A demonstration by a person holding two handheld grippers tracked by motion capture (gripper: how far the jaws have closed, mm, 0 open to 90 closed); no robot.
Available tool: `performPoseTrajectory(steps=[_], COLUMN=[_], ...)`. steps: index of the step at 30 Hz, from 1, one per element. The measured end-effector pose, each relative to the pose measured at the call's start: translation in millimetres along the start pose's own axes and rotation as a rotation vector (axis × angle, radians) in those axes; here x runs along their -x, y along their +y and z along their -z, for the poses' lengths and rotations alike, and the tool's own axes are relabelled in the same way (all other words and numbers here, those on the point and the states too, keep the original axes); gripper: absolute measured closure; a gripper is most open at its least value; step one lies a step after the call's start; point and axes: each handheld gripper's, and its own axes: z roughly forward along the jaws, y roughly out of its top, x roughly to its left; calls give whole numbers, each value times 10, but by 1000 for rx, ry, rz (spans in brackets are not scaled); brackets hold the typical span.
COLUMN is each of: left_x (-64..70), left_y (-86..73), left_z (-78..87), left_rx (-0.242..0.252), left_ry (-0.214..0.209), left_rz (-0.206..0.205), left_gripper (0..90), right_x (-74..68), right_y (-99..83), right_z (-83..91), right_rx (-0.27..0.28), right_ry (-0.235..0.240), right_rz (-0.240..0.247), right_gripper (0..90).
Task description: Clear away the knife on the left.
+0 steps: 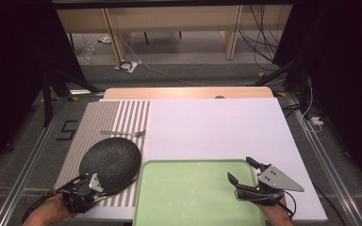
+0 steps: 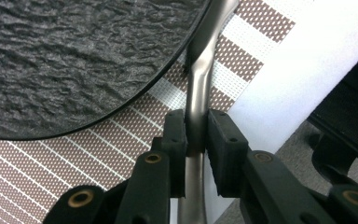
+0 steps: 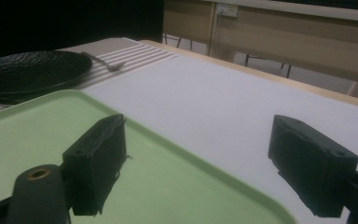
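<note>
My left gripper [image 1: 101, 188] [image 2: 196, 135] is shut on the handle of a silver metal utensil [image 2: 200, 84]. The handle runs along the near right rim of a black textured plate [image 1: 110, 162] [image 2: 74, 60], and its far end is hidden. The plate lies on a brown-and-white striped placemat [image 1: 99, 117] [image 2: 74, 158]. A fork [image 1: 122, 133] [image 3: 107, 63] lies on the mat just beyond the plate. My right gripper [image 1: 239, 168] [image 3: 200, 140] hangs open over the right edge of a pale green tray [image 1: 193, 193] [image 3: 28, 140], with nothing between its jaws.
A large white sheet [image 1: 217, 127] covers the table right of the placemat and beyond the tray. The wooden table edge [image 1: 188, 92] runs along the far side. Floor cables and shelving lie past it.
</note>
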Motion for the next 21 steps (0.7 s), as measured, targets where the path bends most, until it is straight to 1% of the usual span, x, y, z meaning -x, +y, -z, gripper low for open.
performPoseTrajectory(steps=[1,8,10,17,18,21], left_x=[7,7,10,2,6,12], left_y=[5,12,14,7,5,-4], left_z=[1,-2,-2,5,7,14], left_rx=[-4,-9,-9,-4,-2,-7], left_ry=[3,3,3,-1,1,-6], left_rz=[-7,-16,-26,-30,-35,-32], left_gripper=[770,772,775,792,793,794], right_x=[1,-6,-8,-9,-8,-7], right_y=[1,4,4,1,2,-1], right_z=[1,4,5,-1,-2,-4], right_rx=[1,1,-5,-8,-7,-4], right_ry=[0,-4,-7,-9,-10,-9], right_rz=[1,3,11,15,11,7], right_gripper=[201,204,204,204,204,205])
